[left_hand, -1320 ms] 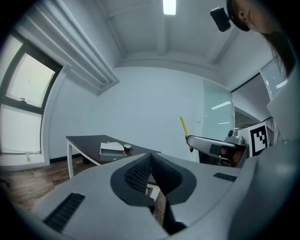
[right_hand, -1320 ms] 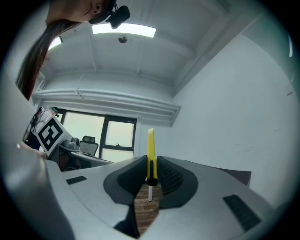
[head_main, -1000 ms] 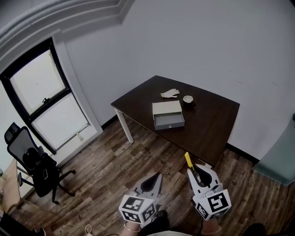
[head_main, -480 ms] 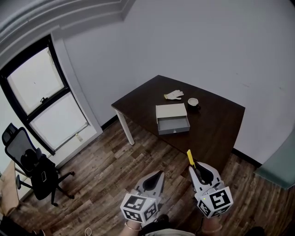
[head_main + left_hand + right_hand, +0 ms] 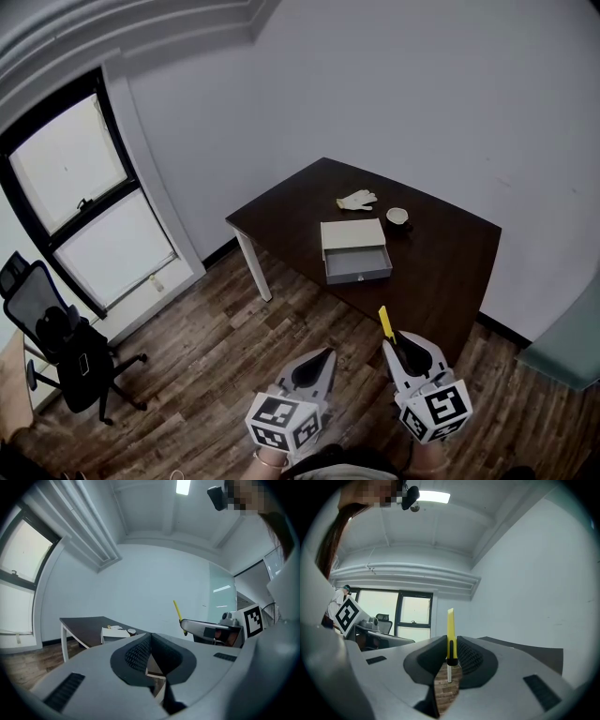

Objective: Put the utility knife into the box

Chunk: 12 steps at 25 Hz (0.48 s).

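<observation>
My right gripper (image 5: pixel 397 345) is shut on a yellow utility knife (image 5: pixel 384 322), whose tip sticks out past the jaws toward the table; in the right gripper view the knife (image 5: pixel 450 637) stands upright between the pads. The left gripper (image 5: pixel 316 363) hangs beside it, shut with nothing in it; its jaws (image 5: pixel 149 653) meet in the left gripper view. An open grey box (image 5: pixel 356 249) lies on the dark table (image 5: pixel 441 253), well ahead of both grippers. In the left gripper view the box (image 5: pixel 112 633) is small and far off.
A white glove (image 5: pixel 357 199) and a small cup (image 5: pixel 397 217) lie on the table beyond the box. A black office chair (image 5: pixel 58 349) stands at the left below a window (image 5: pixel 84 197). Wooden floor lies between me and the table.
The table and box have slid slightly right and nearer in the head view. Both grippers keep their hold and pose.
</observation>
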Motion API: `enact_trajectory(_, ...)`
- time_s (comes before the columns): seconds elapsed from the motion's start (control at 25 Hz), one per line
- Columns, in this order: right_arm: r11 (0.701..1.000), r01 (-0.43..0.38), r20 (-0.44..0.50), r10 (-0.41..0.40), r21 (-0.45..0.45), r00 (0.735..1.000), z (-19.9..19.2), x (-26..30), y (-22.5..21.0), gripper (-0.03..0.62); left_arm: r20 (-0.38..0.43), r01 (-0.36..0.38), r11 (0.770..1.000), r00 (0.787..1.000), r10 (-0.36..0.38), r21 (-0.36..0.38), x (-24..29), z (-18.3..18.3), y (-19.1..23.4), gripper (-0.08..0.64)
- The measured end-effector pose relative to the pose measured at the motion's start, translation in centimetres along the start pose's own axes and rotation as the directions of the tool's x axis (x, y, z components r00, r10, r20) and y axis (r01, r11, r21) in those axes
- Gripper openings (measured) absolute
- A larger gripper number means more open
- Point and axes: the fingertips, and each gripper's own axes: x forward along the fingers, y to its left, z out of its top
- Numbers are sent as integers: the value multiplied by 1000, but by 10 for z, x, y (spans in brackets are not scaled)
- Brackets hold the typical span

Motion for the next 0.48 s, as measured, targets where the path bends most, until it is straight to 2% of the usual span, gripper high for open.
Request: enact_trajectory(0.48,1000,-4,-13,4,8,1000,0,26,-12,71,-2,30,1000,1000,-30,-6,26,8,11,18)
